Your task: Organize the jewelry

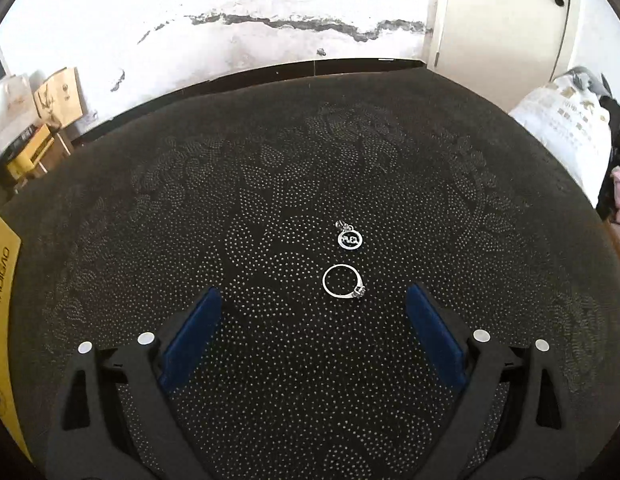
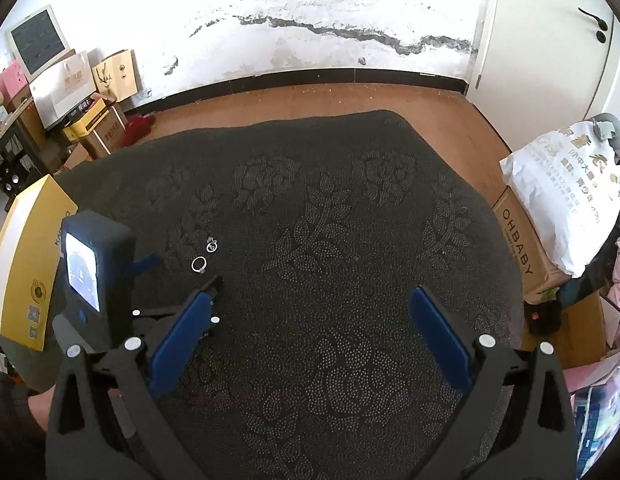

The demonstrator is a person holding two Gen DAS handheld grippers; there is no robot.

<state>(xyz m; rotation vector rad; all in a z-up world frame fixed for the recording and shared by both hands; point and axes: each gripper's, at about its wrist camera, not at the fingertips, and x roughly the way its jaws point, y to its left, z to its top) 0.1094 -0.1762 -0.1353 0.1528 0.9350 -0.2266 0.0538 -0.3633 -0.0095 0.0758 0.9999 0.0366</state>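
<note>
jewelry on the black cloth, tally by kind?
Ring: 1, silver, with a stone
Round pendant: 1, silver
Total: 2, lying apart on the black cloth

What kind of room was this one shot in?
Likely a lived-in home room used for storage: cracked plaster wall, wood floor, stacked boxes and bags around a dark cloth-covered table.
</note>
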